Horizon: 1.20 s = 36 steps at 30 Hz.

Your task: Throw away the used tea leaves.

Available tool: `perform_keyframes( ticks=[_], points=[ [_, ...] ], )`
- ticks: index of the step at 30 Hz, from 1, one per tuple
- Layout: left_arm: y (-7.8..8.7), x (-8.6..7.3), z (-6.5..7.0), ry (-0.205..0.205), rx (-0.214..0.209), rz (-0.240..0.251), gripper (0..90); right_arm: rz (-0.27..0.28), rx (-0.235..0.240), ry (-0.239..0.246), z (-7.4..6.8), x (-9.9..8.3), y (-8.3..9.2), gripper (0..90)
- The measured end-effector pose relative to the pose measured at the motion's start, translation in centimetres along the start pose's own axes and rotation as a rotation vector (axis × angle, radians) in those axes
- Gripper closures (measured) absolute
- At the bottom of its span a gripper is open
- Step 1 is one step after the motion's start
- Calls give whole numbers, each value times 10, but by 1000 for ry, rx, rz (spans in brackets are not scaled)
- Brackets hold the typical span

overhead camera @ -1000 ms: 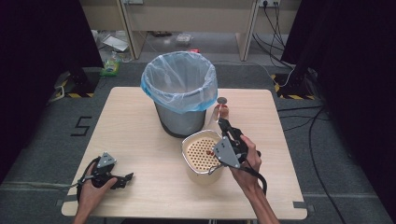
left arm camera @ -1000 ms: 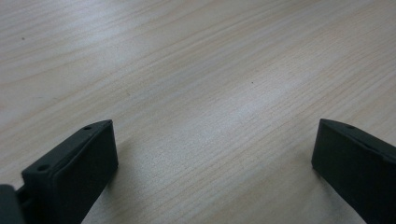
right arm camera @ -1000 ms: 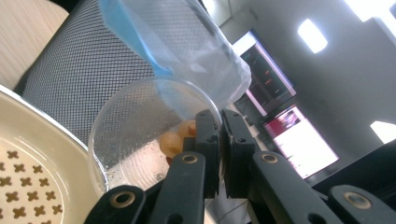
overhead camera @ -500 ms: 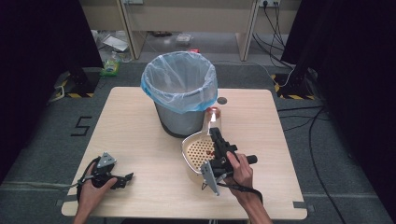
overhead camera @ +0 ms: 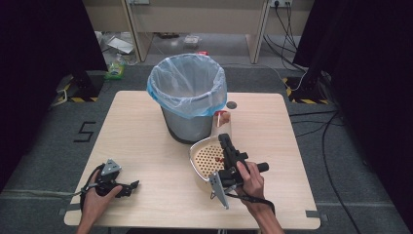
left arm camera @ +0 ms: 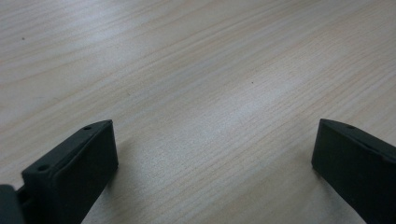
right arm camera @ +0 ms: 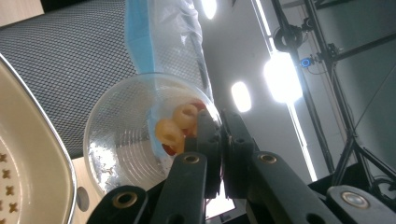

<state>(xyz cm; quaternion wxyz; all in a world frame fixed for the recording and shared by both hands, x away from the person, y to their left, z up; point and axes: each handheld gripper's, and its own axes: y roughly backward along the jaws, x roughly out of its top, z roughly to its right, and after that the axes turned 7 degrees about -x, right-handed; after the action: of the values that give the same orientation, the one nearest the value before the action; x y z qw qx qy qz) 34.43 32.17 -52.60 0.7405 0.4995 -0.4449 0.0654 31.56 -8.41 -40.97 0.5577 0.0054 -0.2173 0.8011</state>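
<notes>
Clear plastic cup [right arm camera: 140, 135] with ring-shaped snacks [right arm camera: 180, 123] sits pinched by its rim in my right gripper [right arm camera: 219, 140] — jaws clamped narrow — beside the mesh bin [overhead camera: 187, 105], over the perforated tray [overhead camera: 207, 158] near the table's [overhead camera: 146, 146] middle. My left gripper [left arm camera: 212, 154] rests wide at the near-left corner.

Black grippers: left [overhead camera: 130, 185] with grey three-cornered plate [overhead camera: 111, 167] and trailing cable [overhead camera: 86, 187]; right [right arm camera: 223, 122] brass-riveted, wrist-strapped.
</notes>
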Motion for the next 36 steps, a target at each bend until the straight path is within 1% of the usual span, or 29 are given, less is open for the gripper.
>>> perform_keyframes(
  ticks=[1, 2, 3, 4, 7, 9, 11, 13, 14, 15, 17, 18, 19, 20, 21, 22, 23, 24, 25, 26, 27, 28, 29, 30, 32, 35, 36],
  points=[
    [0, 0, 0, 0, 0, 0, 0, -11, 18, 7, -9, -1, -2, 877],
    [0, 0, 0, 0, 0, 0, 0, -8, 29, 1, -11, 0, -2, 876],
    [0, 0, 0, 0, 0, 0, 0, 0, 33, 28, -14, 1, -1, 875],
    [0, 0, 0, 0, 0, 0, 0, -2, 37, 32, -15, 3, -2, 876],
    [0, 0, 0, 0, 1, 0, 0, 3, 26, 29, -14, 4, -3, 877],
    [0, 0, 0, 1, 0, 0, 0, 17, 14, 44, -16, 5, -2, 876],
    [0, 0, 0, 0, 1, 0, 0, 34, -7, 61, -15, 6, 0, 876],
    [0, 0, 0, 0, 1, 0, 0, 36, -16, 71, -14, 7, 0, 876],
    [0, 0, 0, 1, 1, 0, 0, 39, -28, 64, -14, 5, 0, 876],
    [0, 0, 0, 1, 1, 0, 0, 39, -28, 64, -14, 5, 0, 876],
    [0, 0, 0, 2, 2, 0, 0, 41, -45, 54, -11, 4, 1, 876],
    [0, 0, 0, 2, 2, 0, 0, 50, -51, 67, -10, 5, 1, 876],
    [0, 0, 0, 2, 2, 0, 0, 44, -52, 60, -11, 6, 2, 876],
    [0, 0, 0, 3, 2, 1, 0, 55, -61, 79, -13, 7, 2, 877],
    [0, 0, 0, 2, 3, 0, 0, 48, -50, 104, -18, 6, 1, 876],
    [0, 0, 0, 2, 3, 0, 0, 48, -50, 104, -18, 6, 1, 876],
    [0, 0, 0, 3, 4, 1, 0, 62, -43, 100, -20, 8, 4, 876],
    [0, 0, 0, 4, 4, 1, 0, 62, -43, 100, -20, 8, 4, 876],
    [0, 0, 0, 4, 4, 1, 0, 73, -53, 118, -18, 10, 3, 876],
    [0, 0, 0, 4, 4, 1, 0, 72, -60, 106, -18, 10, 4, 876],
    [0, 0, 0, 4, 4, 0, 0, 85, -69, 123, -18, 10, 4, 876],
    [0, 0, 0, 4, 4, 0, 0, 72, -60, 138, -19, 9, 2, 876],
    [0, 0, 0, 4, 4, 0, 0, 72, -60, 138, -19, 9, 2, 876],
    [0, 0, 0, 4, 4, 1, 0, 67, -61, 120, -20, 6, 2, 877],
    [0, 0, 0, 4, 4, 0, 0, 63, -66, 125, -19, 5, 2, 877],
    [0, 0, 0, 5, 4, 1, 0, 54, -67, 118, -17, 3, 2, 876],
    [0, 0, 0, 4, 5, 0, 0, 69, -80, 141, -16, 5, 2, 876]
  ],
)
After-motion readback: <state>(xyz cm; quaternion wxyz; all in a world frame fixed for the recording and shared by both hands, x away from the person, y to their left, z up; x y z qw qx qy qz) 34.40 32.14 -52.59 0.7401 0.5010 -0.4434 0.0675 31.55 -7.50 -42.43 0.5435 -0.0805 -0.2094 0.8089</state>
